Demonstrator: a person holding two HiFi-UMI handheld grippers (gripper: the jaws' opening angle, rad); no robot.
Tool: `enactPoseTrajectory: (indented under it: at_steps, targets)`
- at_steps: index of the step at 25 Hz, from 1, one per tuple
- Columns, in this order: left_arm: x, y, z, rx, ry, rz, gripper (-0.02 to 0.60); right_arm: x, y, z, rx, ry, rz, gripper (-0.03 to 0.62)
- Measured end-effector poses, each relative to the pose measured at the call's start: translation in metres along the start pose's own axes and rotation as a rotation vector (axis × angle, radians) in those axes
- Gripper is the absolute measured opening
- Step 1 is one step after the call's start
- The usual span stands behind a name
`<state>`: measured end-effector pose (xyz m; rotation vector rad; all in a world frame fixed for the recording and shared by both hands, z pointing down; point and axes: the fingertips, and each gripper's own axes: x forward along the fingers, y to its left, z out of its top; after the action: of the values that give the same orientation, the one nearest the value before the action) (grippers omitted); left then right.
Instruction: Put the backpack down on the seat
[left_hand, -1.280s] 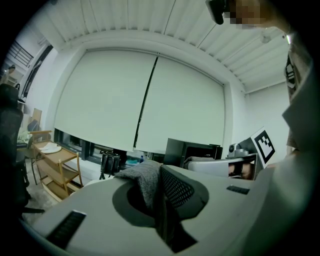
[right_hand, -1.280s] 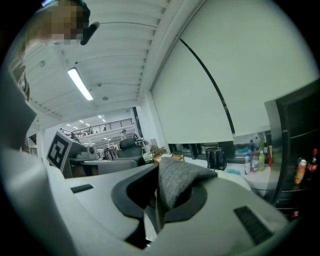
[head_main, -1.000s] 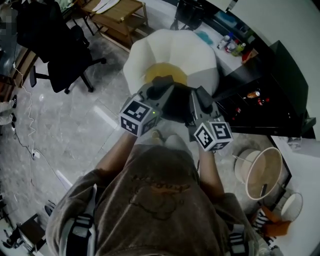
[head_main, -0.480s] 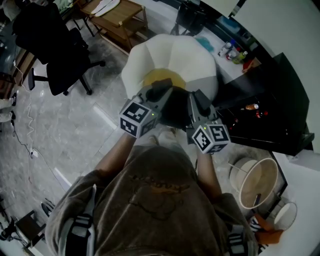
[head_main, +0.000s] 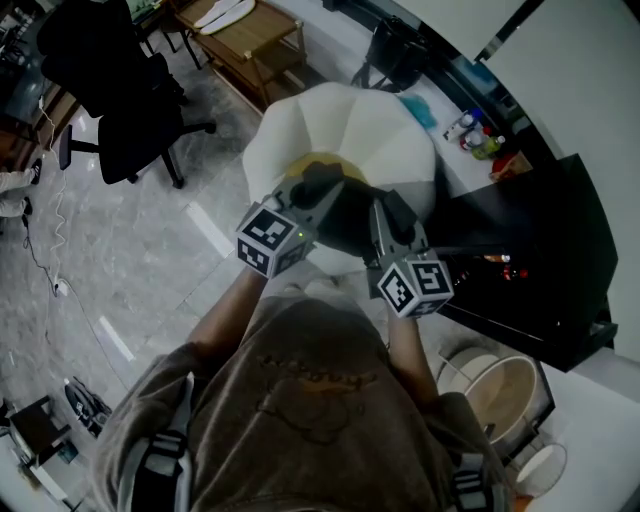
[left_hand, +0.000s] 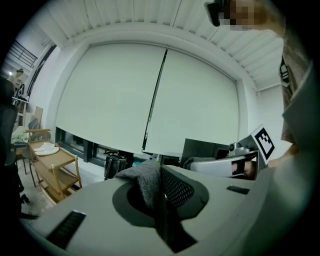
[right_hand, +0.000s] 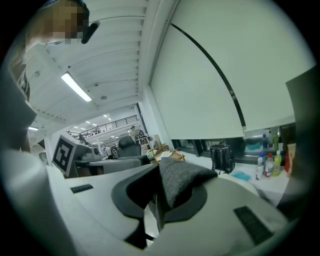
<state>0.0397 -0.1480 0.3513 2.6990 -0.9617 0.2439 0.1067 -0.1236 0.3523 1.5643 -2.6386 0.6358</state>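
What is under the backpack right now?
The white seat, with a sliver of its yellow centre showing. The backpack covers the rest of that centre and the seat's near edge.

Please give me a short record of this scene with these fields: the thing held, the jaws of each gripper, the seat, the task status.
held thing: dark backpack, carried between both grippers
left gripper: jaws shut on grey backpack fabric
right gripper: jaws shut on grey backpack fabric
seat: white, rounded, in front of the person, behind the backpack in the head view
task status: backpack not released; contact with the seat cannot be told
nearby: black office chair, wooden cart
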Motion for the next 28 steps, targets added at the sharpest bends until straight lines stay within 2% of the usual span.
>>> enactPoseTrajectory:
  at_steps: [5, 9, 19, 28]
  targets:
    - [0.028, 0.019, 0.014, 0.002, -0.035, 0.042, 0.032, 0.020, -0.021, 0.013, -0.029, 0.000, 0.040, 0.029]
    - [0.047, 0.031, 0.018, -0.001, -0.028, 0.052, 0.032, 0.035, -0.037, 0.018, -0.034, 0.010, 0.039, 0.029]
    - [0.079, 0.055, 0.018, 0.010, 0.022, -0.018, 0.032, 0.068, -0.068, 0.024, -0.020, -0.007, -0.038, 0.029]
    - [0.111, 0.082, -0.008, 0.003, 0.081, -0.084, 0.032, 0.099, -0.097, -0.002, 0.027, -0.001, -0.104, 0.029]
